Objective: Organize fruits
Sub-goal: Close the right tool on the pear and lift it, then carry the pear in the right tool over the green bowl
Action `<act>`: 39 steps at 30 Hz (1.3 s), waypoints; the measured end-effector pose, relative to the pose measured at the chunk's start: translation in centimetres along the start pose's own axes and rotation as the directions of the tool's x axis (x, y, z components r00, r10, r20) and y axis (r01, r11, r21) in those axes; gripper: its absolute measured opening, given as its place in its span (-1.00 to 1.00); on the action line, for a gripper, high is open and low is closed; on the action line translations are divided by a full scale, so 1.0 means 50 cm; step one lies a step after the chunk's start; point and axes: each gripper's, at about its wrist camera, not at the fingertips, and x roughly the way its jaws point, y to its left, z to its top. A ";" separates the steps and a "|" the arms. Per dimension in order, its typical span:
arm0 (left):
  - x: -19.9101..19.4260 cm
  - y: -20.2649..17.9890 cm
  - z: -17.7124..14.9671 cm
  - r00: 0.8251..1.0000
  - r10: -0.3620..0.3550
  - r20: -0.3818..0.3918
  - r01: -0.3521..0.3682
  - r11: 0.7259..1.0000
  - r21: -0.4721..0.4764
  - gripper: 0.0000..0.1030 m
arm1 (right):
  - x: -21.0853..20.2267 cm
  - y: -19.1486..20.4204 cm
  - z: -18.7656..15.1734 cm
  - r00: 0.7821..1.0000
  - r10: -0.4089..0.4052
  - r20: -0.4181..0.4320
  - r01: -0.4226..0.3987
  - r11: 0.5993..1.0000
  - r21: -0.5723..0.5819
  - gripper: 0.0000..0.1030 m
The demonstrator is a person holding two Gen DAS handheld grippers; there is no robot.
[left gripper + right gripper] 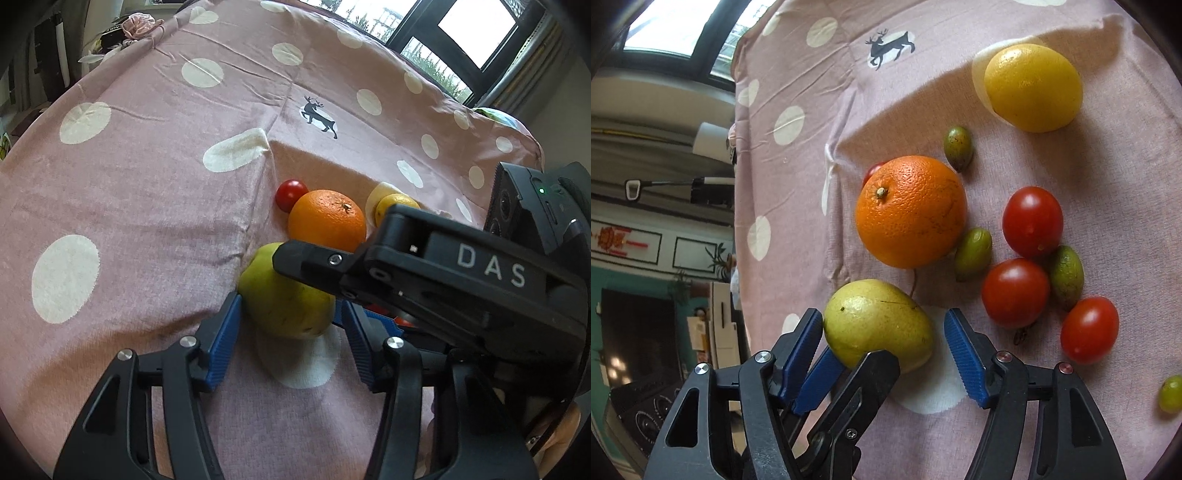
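Observation:
A green-yellow pear lies on the pink dotted cloth. My left gripper is open with its blue pads on either side of the pear. My right gripper is open too; its left pad touches the pear, its right pad stands apart. The right gripper's body crosses over the pear in the left wrist view. An orange sits just beyond the pear. A lemon lies farther off.
Three red tomatoes and several small green fruits lie right of the orange. Another tomato sits behind the orange. A cloth fold runs left of the fruit. Windows and a room lie beyond the table's edge.

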 end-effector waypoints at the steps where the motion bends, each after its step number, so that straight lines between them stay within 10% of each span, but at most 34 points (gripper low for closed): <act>1: 0.000 0.000 0.000 1.000 0.004 0.001 -0.004 1.000 0.000 -0.02 | 0.002 0.000 0.000 1.000 0.001 -0.003 -0.001 1.000 0.001 0.34; 21: -0.020 -0.018 0.001 0.999 -0.012 0.046 0.010 0.999 0.031 -0.08 | -0.011 0.001 -0.003 0.999 0.036 0.026 -0.036 0.999 -0.024 0.31; 39: -0.102 -0.099 -0.010 0.972 -0.106 0.210 0.075 0.985 0.152 -0.07 | -0.147 0.029 -0.029 0.971 0.095 0.219 -0.066 0.989 -0.132 0.31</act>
